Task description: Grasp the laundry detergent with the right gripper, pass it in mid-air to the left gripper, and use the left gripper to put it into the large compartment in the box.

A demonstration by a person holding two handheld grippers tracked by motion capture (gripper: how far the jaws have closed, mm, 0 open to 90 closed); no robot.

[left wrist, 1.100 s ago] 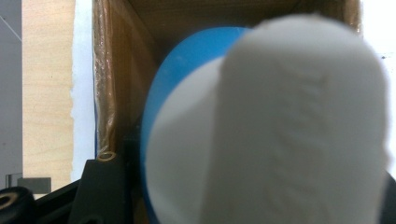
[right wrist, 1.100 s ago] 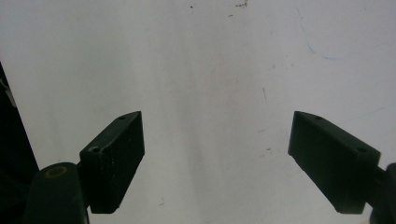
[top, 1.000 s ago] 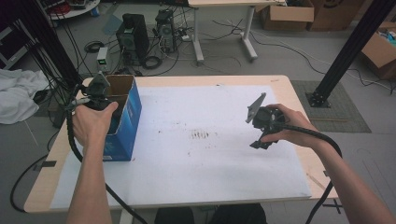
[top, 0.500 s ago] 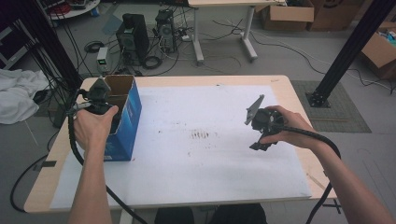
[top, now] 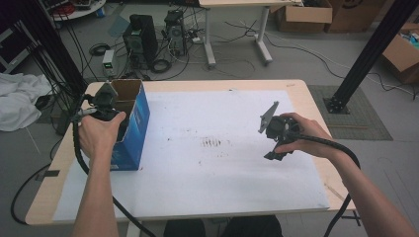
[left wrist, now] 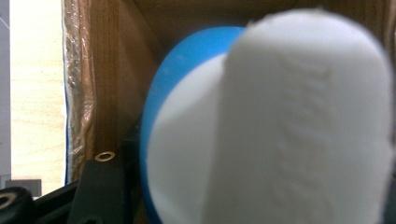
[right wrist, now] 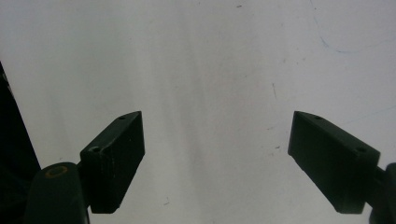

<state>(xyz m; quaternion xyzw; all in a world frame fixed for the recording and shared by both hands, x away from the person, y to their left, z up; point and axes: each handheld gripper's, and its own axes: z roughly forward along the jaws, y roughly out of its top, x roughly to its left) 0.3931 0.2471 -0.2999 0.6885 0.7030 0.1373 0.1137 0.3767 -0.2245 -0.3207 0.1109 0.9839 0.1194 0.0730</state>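
Left gripper (top: 106, 98) down in the blue cardboard box (top: 133, 129)

It gripped a blurry white-and-blue object (left wrist: 280, 130), too close to identify; right gripper (right wrist: 217, 158) hung wide open over the white mat (top: 207, 182).

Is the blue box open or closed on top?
Open. The blue box stands upright with its top showing the brown inside, and the left gripper is at that opening, holding a blue and white thing inside.

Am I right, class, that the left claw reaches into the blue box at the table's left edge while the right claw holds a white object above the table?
Not quite. The right claw holds nothing: the right gripper view shows its jaws wide apart over the bare white table. The left claw does reach into the blue box.
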